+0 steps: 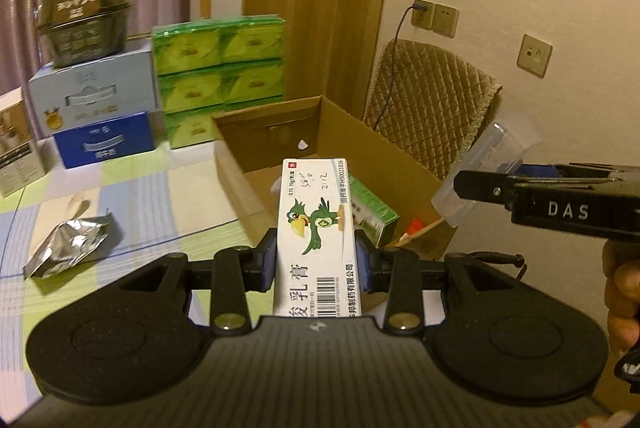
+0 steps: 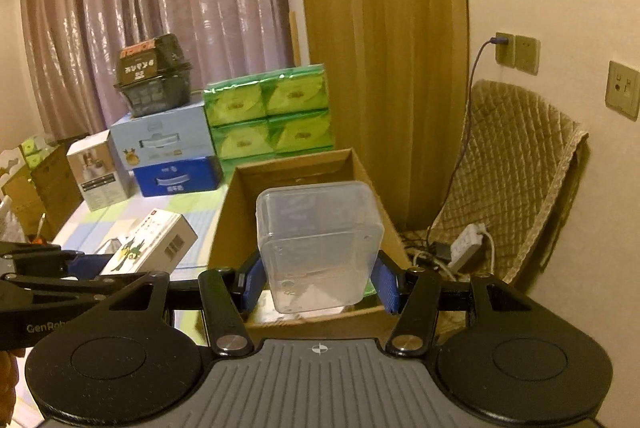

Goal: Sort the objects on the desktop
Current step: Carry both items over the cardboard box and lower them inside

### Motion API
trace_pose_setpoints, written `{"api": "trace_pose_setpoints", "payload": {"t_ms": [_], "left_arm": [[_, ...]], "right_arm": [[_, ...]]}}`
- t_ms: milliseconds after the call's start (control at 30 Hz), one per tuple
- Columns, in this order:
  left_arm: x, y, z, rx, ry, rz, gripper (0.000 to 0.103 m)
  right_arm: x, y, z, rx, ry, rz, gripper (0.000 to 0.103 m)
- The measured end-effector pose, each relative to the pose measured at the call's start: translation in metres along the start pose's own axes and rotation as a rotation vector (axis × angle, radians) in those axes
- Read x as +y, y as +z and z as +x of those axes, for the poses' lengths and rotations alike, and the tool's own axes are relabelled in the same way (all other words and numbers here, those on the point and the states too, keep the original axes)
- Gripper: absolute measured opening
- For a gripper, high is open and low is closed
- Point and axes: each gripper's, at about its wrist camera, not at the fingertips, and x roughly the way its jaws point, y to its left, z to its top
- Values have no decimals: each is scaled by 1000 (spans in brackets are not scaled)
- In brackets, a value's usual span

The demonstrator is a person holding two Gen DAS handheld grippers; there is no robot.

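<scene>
Jaws clamped: your left gripper holds the white parrot-printed carton, your right gripper the clear plastic tub, both raised over the open cardboard box for dropping in.

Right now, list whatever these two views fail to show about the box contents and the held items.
- Cardboard box floor: left wrist view, mostly hidden behind the ointment carton; right wrist view, behind the clear plastic container.
- Green box inside: print too small.
- Carton's lower text: cut off by the left gripper.
- Container contents: blurred through plastic in the right gripper.
</scene>
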Motion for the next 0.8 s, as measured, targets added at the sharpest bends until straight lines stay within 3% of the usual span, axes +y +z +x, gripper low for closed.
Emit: {"api": "trace_pose_setpoints", "payload": {"t_ms": [467, 800], "left_arm": [[-6, 37, 64, 28, -21, -12, 33], [5, 41, 112, 48, -30, -60, 33]], "right_arm": [[-33, 23, 59, 48, 0, 17, 53], [-42, 21, 105, 100, -10, 20, 53]]}}
